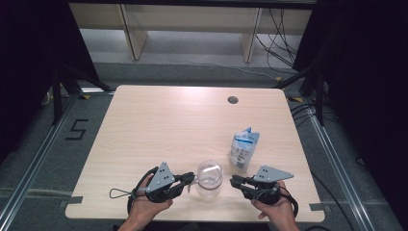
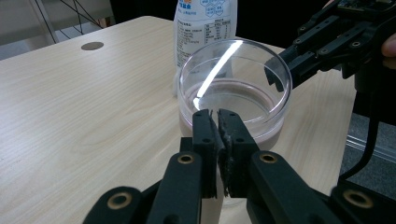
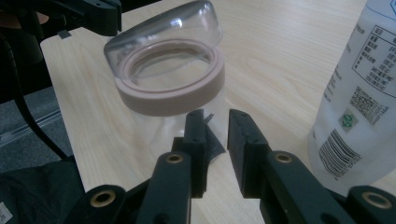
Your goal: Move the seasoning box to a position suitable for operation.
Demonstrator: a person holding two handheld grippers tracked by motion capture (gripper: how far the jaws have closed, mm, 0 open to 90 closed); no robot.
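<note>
The clear jar (image 1: 210,180) wears a pinkish collar under its dome lid; left gripper (image 1: 190,179) pinched together beside it, right gripper (image 1: 233,181) slightly parted.

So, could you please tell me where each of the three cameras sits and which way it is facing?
High view: fixed above the person's side, looking forward and down on the pale wooden table; both hands show, with the left gripper and right gripper.
Left gripper view: rides the left gripper, facing the clear glass jar with a pinkish ring; jaws closed.
Right gripper view: rides the right gripper, facing the jar; jaws slightly apart.
Shared: jar and white printed pouch.
</note>
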